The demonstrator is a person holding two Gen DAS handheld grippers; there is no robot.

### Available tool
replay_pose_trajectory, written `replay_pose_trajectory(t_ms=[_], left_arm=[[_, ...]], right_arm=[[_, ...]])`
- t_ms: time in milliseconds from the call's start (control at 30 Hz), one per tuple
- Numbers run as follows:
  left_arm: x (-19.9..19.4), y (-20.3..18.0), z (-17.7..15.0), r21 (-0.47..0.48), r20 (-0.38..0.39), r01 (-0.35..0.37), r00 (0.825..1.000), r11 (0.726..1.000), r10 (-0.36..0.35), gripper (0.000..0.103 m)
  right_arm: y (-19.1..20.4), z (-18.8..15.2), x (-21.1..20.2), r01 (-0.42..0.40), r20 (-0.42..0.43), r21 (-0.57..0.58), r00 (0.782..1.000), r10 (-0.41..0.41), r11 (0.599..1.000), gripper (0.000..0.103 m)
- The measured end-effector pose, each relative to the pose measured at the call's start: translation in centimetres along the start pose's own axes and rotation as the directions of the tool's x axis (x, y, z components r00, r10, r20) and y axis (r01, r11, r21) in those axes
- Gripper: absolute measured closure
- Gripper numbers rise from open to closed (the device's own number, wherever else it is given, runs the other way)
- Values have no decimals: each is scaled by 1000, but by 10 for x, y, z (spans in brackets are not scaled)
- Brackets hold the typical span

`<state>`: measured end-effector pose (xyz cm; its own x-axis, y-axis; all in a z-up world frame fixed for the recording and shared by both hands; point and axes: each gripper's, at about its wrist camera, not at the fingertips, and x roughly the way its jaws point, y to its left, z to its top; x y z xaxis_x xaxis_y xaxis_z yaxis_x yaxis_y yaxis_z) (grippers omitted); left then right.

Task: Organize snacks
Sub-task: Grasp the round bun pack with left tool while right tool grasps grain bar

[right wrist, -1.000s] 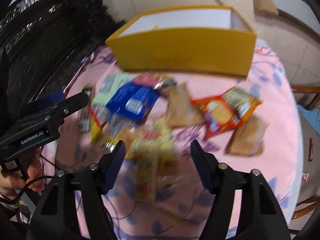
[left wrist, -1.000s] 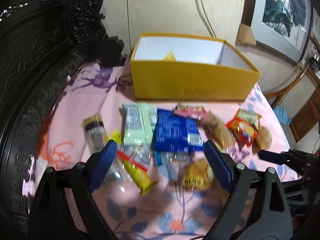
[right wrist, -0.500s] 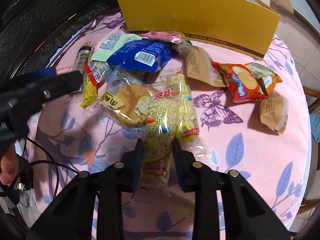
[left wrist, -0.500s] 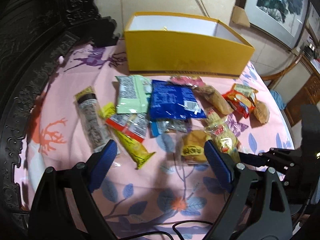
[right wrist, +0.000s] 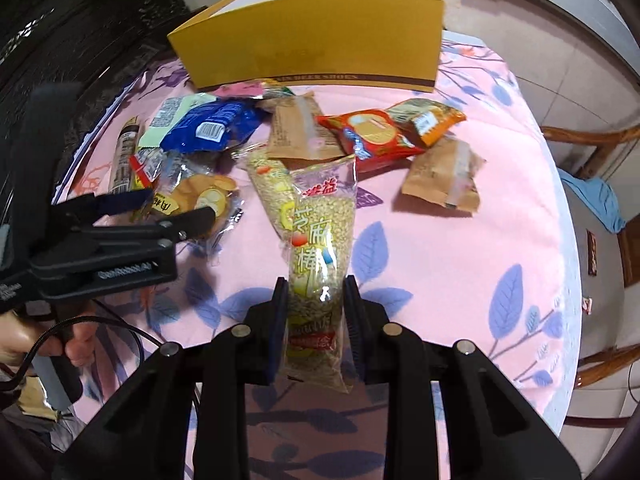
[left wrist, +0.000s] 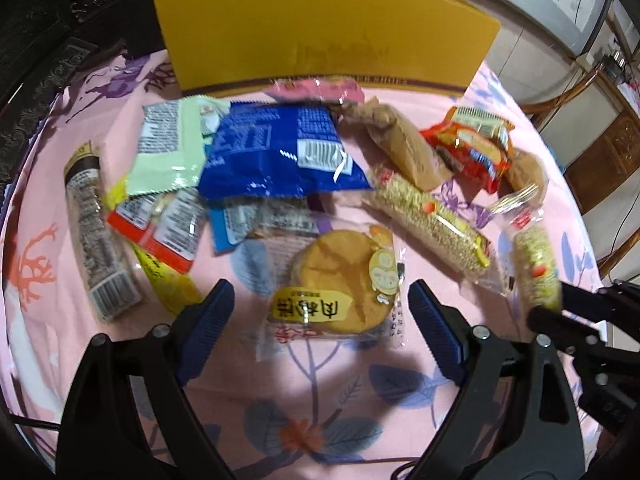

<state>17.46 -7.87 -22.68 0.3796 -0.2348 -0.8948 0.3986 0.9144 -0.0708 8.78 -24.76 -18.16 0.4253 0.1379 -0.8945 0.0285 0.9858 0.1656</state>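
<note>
**Right wrist: sesame stick clamped, left lining up on the cake**

Right wrist view: right gripper (right wrist: 314,300) is pinched tight on the lower end of a sesame stick (right wrist: 320,256). Grip sits near the pack's tail, so most of it sticks out forward, lifted off the cloth (right wrist: 460,264) — my read is that leaves the free end to go into the box (right wrist: 312,40) first.

Left gripper (left wrist: 320,308) has its jaws spread wide, nothing between the pads, angled down over the round cake pack (left wrist: 340,284). It straddles the pack's near end, likely set up for the next pick; contact can't be confirmed.

Box stands at the far edge of the table, open side up; inside not visible from here. Remaining snacks lie in a loose heap just in front of it: blue bag (left wrist: 280,152), second sesame stick (left wrist: 432,224), red pack (left wrist: 468,152). Heap overlaps, so picking from the near edge first looks sensible.
</note>
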Motion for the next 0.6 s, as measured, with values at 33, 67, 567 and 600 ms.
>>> replay_pose_trajectory(t_ms=[33, 67, 567, 600], left_arm=[[2, -1, -1, -1, -4, 0, 1000, 1000, 0, 14], [3, -1, -1, 0, -8, 0, 1000, 1000, 0, 16], [-6, -2, -2, -5, -18, -17, 1000, 1000, 17, 37], [-10, 0, -1, -14, -11, -17, 1000, 1000, 17, 38]], right_arm=[[-1, 0, 0, 0, 0, 3, 1000, 0, 1000, 75], [0, 0, 0, 1, 1, 5, 1000, -1, 1000, 75], [-2, 4, -14, 3, 38, 14, 999, -4, 1000, 75], [-2, 5, -16, 3, 47, 18, 999, -3, 1000, 75]])
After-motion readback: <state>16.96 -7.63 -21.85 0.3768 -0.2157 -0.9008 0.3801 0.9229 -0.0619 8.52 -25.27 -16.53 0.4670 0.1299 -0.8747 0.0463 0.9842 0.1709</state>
